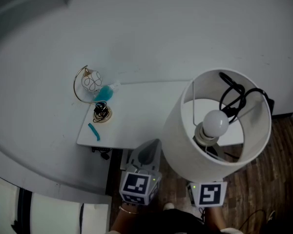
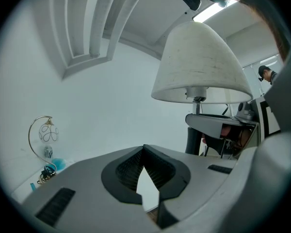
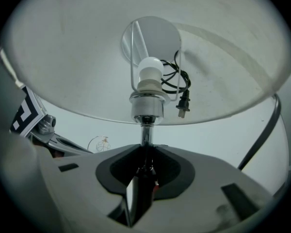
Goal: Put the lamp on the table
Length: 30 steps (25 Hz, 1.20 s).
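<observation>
Against the pale wall (image 1: 185, 33) stands a white table (image 1: 136, 116), with dark wooden floor (image 1: 263, 179) showing to its right and in front of it. Held up in the air at the table's right end, and not set down on it, is the lamp (image 1: 185, 135), whose wide white shade covers that end of the tabletop in the head view. The right gripper (image 3: 144, 152) is clamped on the lamp's thin metal stem just under the socket, its jaws pressed against the stem from both sides. The left gripper (image 1: 151, 150) is to the left of the lamp at the table's front edge, its jaws closed tip to tip with nothing between them. Inside the shade a round white bulb (image 1: 216, 122) sits in its socket, and a black cord (image 1: 237, 99) is bundled beside it, its plug (image 3: 183, 108) hanging loose. On the table's left end stands a gold wire ornament (image 1: 88, 84) with a looped hoop, a teal object (image 1: 103, 93) touching its base. Near these lies a small black coil (image 1: 101, 112), and near the front edge a short teal stick (image 1: 94, 131).
</observation>
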{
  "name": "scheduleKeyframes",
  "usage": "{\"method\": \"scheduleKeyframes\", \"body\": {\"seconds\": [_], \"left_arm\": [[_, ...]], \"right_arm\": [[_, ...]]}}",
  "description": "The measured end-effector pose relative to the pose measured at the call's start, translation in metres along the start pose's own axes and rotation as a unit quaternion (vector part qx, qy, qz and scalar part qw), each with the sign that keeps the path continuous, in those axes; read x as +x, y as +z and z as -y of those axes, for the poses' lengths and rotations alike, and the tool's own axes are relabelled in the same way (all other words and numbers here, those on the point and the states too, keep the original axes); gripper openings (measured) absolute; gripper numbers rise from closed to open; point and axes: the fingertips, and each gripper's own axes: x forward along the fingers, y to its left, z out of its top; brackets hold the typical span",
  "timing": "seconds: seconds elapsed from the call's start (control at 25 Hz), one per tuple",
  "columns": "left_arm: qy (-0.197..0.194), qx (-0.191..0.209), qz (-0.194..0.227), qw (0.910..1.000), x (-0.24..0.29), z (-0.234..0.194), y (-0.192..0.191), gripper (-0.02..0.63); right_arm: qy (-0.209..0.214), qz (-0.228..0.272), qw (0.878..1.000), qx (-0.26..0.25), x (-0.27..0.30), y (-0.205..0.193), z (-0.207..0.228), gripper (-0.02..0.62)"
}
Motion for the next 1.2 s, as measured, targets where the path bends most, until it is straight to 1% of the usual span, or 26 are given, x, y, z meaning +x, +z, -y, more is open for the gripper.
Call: {"method": "scheduleKeyframes", "body": {"seconds": [0.52, 0.88, 0.96, 1.08, 1.2], "left_arm": [[0.015, 0.007, -0.003, 0.9999, -0.007, 0.003, -0.002, -0.006], [0.015, 0.008, 0.004, 0.9998, -0.008, 0.002, -0.004, -0.006], [0.014, 0.005, 0.003, 0.9999, -0.001, -0.013, -0.004, -0.006], [0.015, 0.003, -0.003, 0.9999, 0.016, -0.046, -0.007, -0.006], [0.016, 0.005, -0.005, 0.9998, 0.023, -0.062, -0.009, -0.006]], "right_arm": [[0.013, 0.009, 1.0, 0.007, 0.001, 0.0, -0.001, 0.077], [0.013, 0.022, 1.0, 0.005, 0.005, 0.003, -0.003, 0.077], [0.014, 0.019, 1.0, 0.003, 0.021, 0.001, -0.01, 0.075], [0.018, 0.016, 1.0, -0.003, 0.055, -0.007, -0.024, 0.077], [0.02, 0.012, 1.0, -0.002, 0.071, -0.012, -0.032, 0.077]]}}
